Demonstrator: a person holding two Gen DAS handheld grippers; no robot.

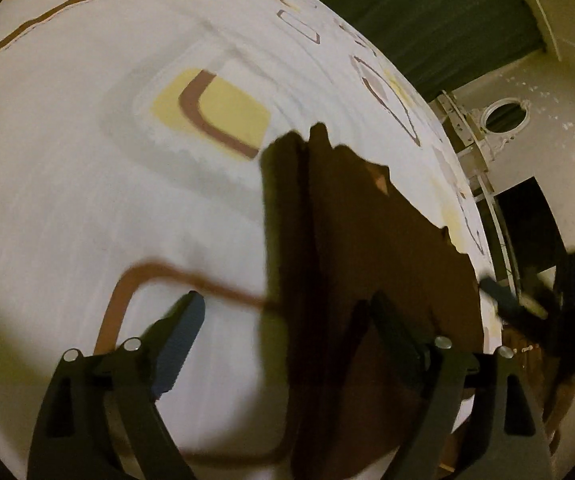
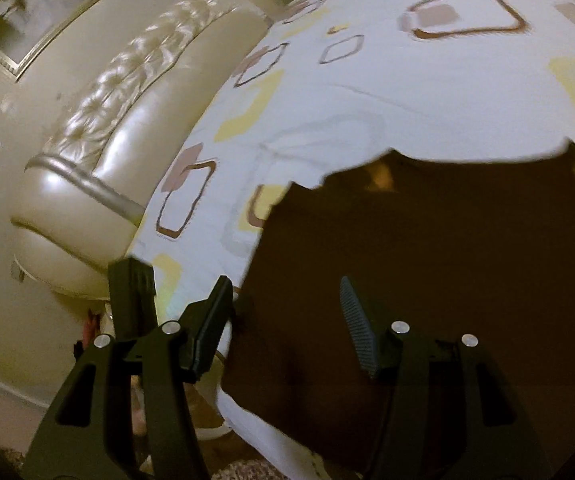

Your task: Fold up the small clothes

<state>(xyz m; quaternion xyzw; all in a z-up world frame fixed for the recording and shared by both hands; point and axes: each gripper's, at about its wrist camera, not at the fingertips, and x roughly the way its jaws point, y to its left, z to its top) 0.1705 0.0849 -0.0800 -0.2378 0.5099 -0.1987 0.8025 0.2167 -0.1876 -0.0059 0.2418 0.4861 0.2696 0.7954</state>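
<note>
A dark brown garment [image 1: 367, 240] is spread on the white patterned bed sheet [image 1: 87, 160], close to the bed's right edge. My left gripper [image 1: 287, 320] is open just above it. Its blue-padded left finger [image 1: 179, 340] is over bare sheet and its right finger over the cloth, so the garment's left edge runs between them without being pinched. In the right wrist view the same garment [image 2: 447, 260] fills the lower right. My right gripper [image 2: 287, 308] hangs open over the garment's left edge, nothing clamped. The right gripper [image 1: 499, 300] also shows at the bed's edge in the left wrist view.
A cream tufted headboard [image 2: 87, 140] runs along the bed's left side, with a framed picture [image 2: 43, 8] on the wall behind. A green curtain [image 1: 427, 8] and a white ornate piece with a round opening [image 1: 503, 116] stand past the bed.
</note>
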